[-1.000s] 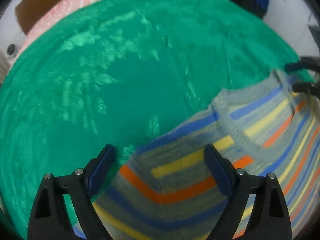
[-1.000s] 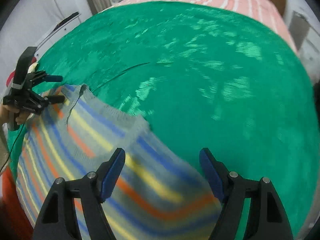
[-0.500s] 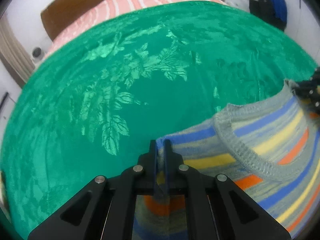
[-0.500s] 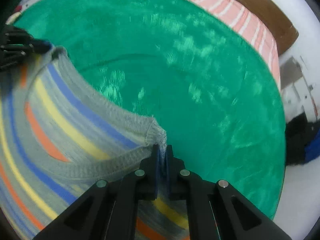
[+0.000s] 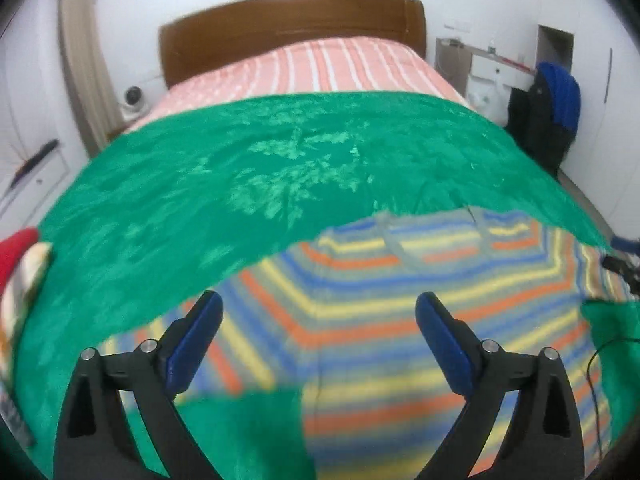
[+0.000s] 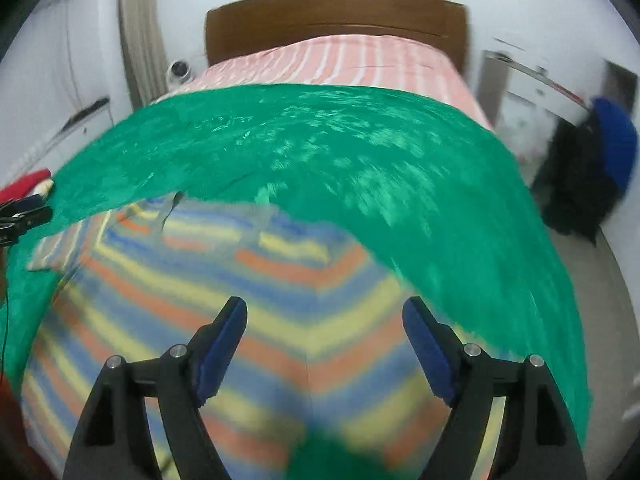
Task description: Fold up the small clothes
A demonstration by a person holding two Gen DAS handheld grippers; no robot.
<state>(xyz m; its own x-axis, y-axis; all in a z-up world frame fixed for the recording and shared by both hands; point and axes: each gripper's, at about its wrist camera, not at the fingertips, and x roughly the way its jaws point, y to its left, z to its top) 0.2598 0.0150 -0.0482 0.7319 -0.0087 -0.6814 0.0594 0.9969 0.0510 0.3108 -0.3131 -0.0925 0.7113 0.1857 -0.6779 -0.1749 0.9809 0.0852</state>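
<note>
A small striped sweater (image 5: 384,304), grey with blue, yellow and orange bands, lies spread flat on the green blanket (image 5: 240,184), collar toward the headboard. It also shows in the right wrist view (image 6: 248,288). My left gripper (image 5: 319,344) is open and empty, raised above the sweater's left part. My right gripper (image 6: 325,344) is open and empty, raised above its right part. The right gripper's tips show at the right edge of the left wrist view (image 5: 624,256), and the left gripper's at the left edge of the right wrist view (image 6: 24,214).
The green blanket (image 6: 360,152) covers a bed with a pink striped sheet (image 5: 320,68) and a brown headboard (image 5: 288,28). A red and cream item (image 5: 20,264) lies at the blanket's left edge. A dark and blue jacket (image 5: 548,116) hangs at the right.
Both grippers were shut on the sweater's shoulders half a second ago. They have let go, opened, and drawn back and up. The sweater now lies flat.
</note>
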